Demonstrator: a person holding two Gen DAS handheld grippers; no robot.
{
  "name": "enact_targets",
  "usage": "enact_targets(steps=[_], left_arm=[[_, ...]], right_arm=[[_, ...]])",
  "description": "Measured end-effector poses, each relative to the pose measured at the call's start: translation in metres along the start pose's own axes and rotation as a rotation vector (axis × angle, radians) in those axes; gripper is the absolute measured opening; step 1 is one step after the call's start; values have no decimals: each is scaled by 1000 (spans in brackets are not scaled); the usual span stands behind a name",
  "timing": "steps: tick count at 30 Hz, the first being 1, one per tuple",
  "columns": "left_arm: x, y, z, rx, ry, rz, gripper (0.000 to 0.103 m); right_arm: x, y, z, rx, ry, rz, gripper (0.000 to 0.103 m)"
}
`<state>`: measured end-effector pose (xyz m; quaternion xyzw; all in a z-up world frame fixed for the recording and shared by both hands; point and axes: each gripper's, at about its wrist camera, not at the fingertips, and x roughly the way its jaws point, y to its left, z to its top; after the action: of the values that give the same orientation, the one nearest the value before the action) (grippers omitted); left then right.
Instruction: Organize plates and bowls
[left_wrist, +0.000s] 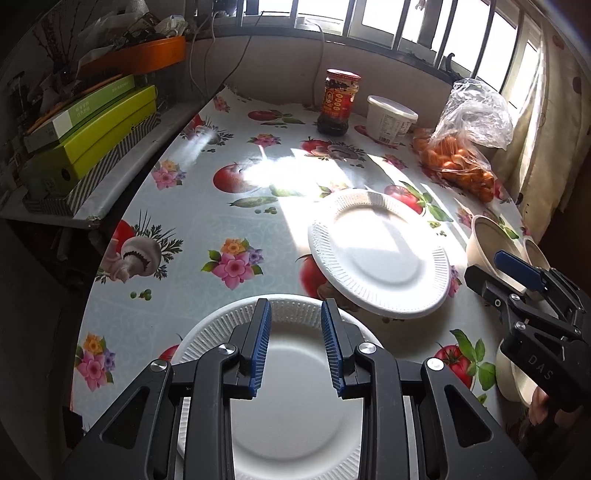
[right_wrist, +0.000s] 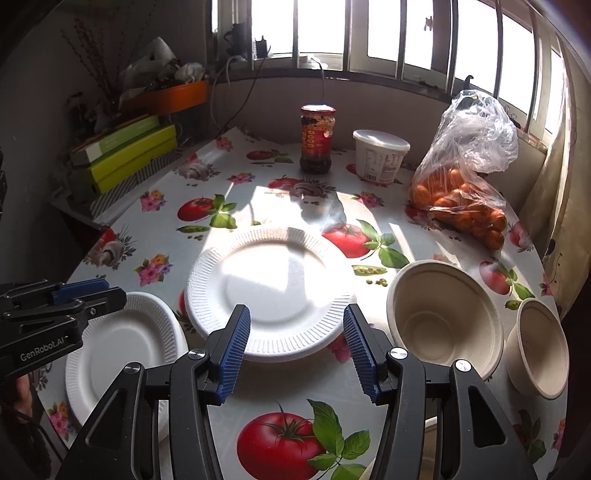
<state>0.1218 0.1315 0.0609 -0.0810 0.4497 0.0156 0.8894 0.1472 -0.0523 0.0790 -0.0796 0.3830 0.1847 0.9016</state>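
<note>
At lower left of the right wrist view, the left gripper (right_wrist: 88, 291) is hovering over a small paper plate (right_wrist: 122, 347), jaws parted and empty in its own view. At center, the right gripper (right_wrist: 295, 332) is reaching, released, toward the larger plate (right_wrist: 273, 291); two bowls (right_wrist: 443, 314) are sitting at right. That flimsy, seemingly tilted rim may well slip or buckle when pinched. Sunlight is glaring across the flowered tablecloth (right_wrist: 166, 236) below barred windows (right_wrist: 369, 33).

Paper plates: two, a near plate (right_wrist: 122, 354) and a middle plate (right_wrist: 269, 291)
Bowls: two, a large bowl (right_wrist: 443, 314) and a small bowl (right_wrist: 541, 347)
Jar (right_wrist: 317, 138): one
White tub (right_wrist: 380, 155): one
Bag of oranges (right_wrist: 461, 177): one
Grippers: two, left gripper (left_wrist: 295, 343) and right gripper (right_wrist: 295, 354)
</note>
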Motion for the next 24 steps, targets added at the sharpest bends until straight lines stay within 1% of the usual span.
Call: enact_targets(steps=[5, 11, 17, 19, 24], left_arm=[[9, -5, 16, 6, 11, 4, 29], [17, -6, 31, -6, 18, -7, 29], [37, -7, 42, -34, 57, -31, 29], [42, -7, 44, -37, 63, -19, 29], [54, -7, 47, -38, 85, -16, 29]], right_arm=[[7, -15, 17, -15, 13, 9, 53], [21, -32, 36, -47, 55, 42, 53], [44, -53, 50, -20, 91, 66, 53], [52, -59, 54, -9, 104, 78, 53], [71, -68, 57, 1, 136, 86, 53]])
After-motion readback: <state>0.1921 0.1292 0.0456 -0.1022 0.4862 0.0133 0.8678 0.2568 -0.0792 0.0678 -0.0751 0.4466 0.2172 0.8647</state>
